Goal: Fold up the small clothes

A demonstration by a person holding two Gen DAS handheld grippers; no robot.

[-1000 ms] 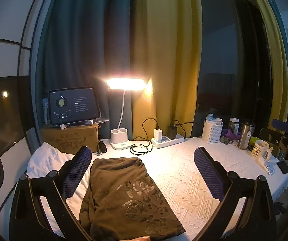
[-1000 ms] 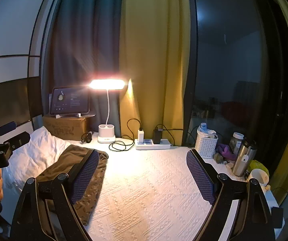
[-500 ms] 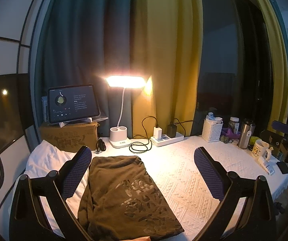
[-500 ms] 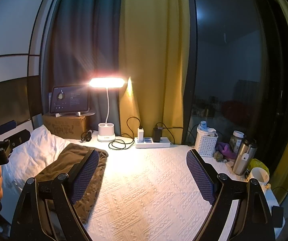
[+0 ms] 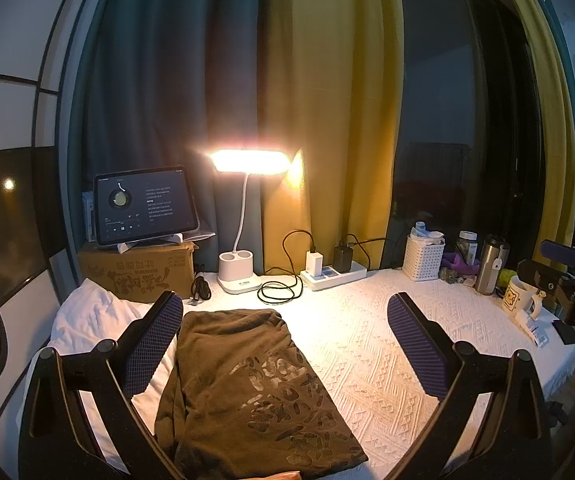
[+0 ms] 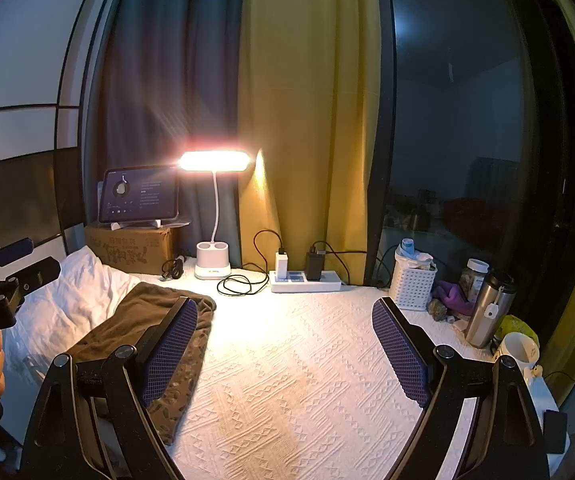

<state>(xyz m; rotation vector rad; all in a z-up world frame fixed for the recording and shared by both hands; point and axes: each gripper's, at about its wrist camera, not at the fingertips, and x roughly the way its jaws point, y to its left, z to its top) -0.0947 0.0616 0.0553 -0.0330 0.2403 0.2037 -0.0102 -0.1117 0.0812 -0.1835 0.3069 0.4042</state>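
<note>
A dark olive-brown garment (image 5: 247, 384) with a shiny printed pattern lies folded flat on the white textured table cover (image 5: 367, 344), its left edge over a white crumpled cloth (image 5: 87, 320). My left gripper (image 5: 283, 344) hovers above it, jaws wide open with nothing between them. In the right wrist view the same garment (image 6: 143, 320) lies at the left. My right gripper (image 6: 283, 352) stands open over bare cover, its left finger (image 6: 169, 352) in front of the garment's right edge.
At the back stand a lit desk lamp (image 5: 243, 276), a tablet (image 5: 143, 212) on a cardboard box (image 5: 139, 272), a power strip (image 5: 333, 272) with cables, a white basket (image 5: 423, 260), a steel flask (image 5: 491, 264) and a mug (image 5: 521, 300). Curtains hang behind.
</note>
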